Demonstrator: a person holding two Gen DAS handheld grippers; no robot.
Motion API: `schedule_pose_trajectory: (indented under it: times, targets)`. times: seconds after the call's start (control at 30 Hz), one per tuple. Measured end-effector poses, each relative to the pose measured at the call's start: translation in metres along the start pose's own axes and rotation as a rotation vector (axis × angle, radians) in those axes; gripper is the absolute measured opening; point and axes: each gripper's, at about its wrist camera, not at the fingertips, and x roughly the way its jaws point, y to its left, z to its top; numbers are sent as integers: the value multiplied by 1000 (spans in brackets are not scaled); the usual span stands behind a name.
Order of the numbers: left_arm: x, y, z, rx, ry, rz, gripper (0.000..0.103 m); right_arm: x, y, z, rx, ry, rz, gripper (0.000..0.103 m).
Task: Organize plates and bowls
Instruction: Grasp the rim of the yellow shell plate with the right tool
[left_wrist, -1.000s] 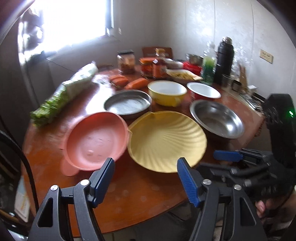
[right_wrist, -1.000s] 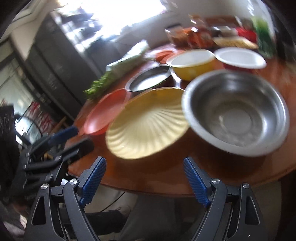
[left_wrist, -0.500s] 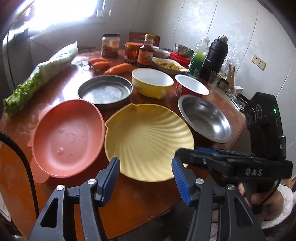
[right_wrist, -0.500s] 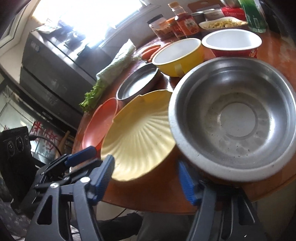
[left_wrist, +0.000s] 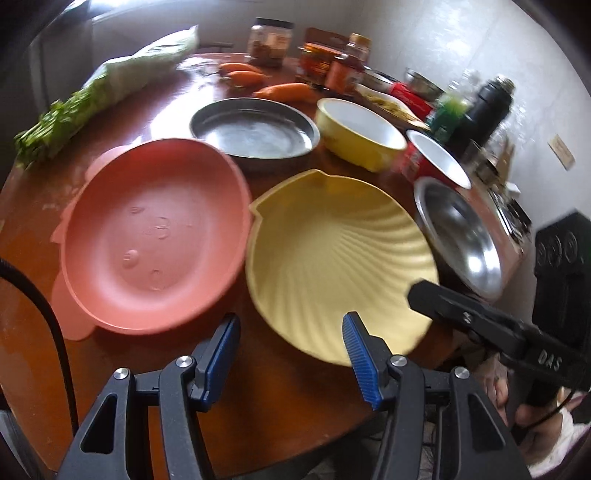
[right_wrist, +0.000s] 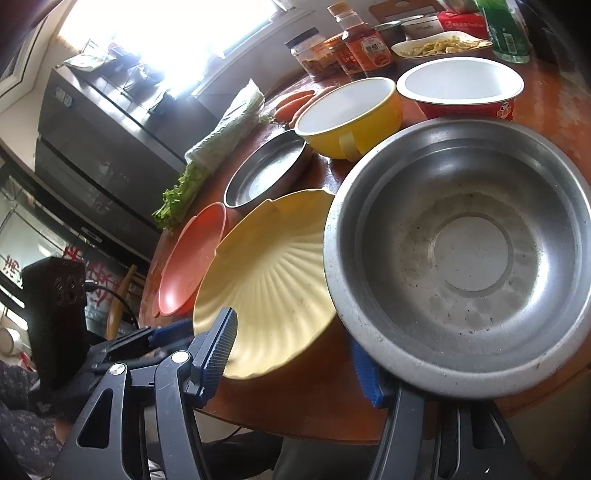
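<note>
A yellow shell-shaped plate (left_wrist: 340, 258) (right_wrist: 269, 280) lies at the table's near edge, between a pink plate (left_wrist: 151, 243) (right_wrist: 192, 258) and a steel bowl (left_wrist: 461, 236) (right_wrist: 469, 251). Behind stand a steel pan (left_wrist: 255, 129) (right_wrist: 266, 170), a yellow bowl (left_wrist: 362, 136) (right_wrist: 351, 114) and a red bowl with white inside (left_wrist: 436, 162) (right_wrist: 465, 88). My left gripper (left_wrist: 291, 354) is open, its fingers just short of the yellow plate's near rim. My right gripper (right_wrist: 295, 354) is open at the yellow plate's rim; its right finger is partly hidden under the steel bowl.
The round wooden table (left_wrist: 277, 406) also carries a bagged bunch of greens (left_wrist: 103, 92), carrots (left_wrist: 284, 90), jars and sauce bottles (right_wrist: 343, 48), a dish of food (right_wrist: 439, 44) and a black flask (left_wrist: 487, 107) at the back. A dark cabinet (right_wrist: 103, 140) stands beyond.
Both grippers have moved forward over the table edge to the yellow plate. The right gripper's right finger has slid under the steel bowl's rim.
</note>
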Motion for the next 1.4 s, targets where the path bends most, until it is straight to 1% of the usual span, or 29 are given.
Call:
schedule_pose_trajectory:
  times: [0.03, 0.1, 0.17, 0.23, 0.27, 0.3, 0.4, 0.43, 0.53, 0.6, 0.67, 0.8, 1.0, 1.27, 1.4]
  targets:
    - [0, 4, 1, -28, 1, -18, 57, 0, 0, 0, -4, -1, -8, 59]
    - [0, 8, 2, -60, 5, -49, 57, 2, 0, 3, -8, 1, -16, 50]
    - [1, 7, 3, -54, 9, -43, 56, 5, -2, 3, 3, 14, -7, 43]
    - [3, 3, 4, -48, 13, -20, 47, 5, -4, 3, 9, 16, -1, 42]
    - [3, 3, 5, -49, 15, -12, 40, 4, -4, 3, 9, 15, 0, 42]
    - [4, 3, 5, -56, 20, -14, 35, 5, -4, 3, 7, 19, 1, 42]
    - [5, 4, 5, -65, 28, -30, 29, 5, -2, 2, -2, 24, -1, 40]
    - [5, 3, 4, -64, 30, -29, 29, 5, -1, 1, -10, 28, -3, 39]
    - [5, 1, 5, -56, 29, -17, 28, 7, -1, 2, -12, 32, -16, 33]
    - [5, 2, 5, -63, 24, -9, 24, 7, -3, 3, -3, 31, -22, 28]
    - [5, 3, 5, -68, 20, -12, 23, 7, -5, 3, 3, 32, -32, 24]
    - [5, 0, 4, -47, 12, 16, 21, 8, -3, 3, -8, 34, -46, 22]
    - [4, 7, 5, -80, 9, -4, 20, 8, -5, 3, 7, 41, -29, 21]
    - [-1, 7, -2, -88, 29, 11, 19, 7, -2, -2, 12, 63, -19, 21]
    - [-5, 5, -8, -79, 33, 29, 20, 5, 4, -5, -3, 70, -28, 21]
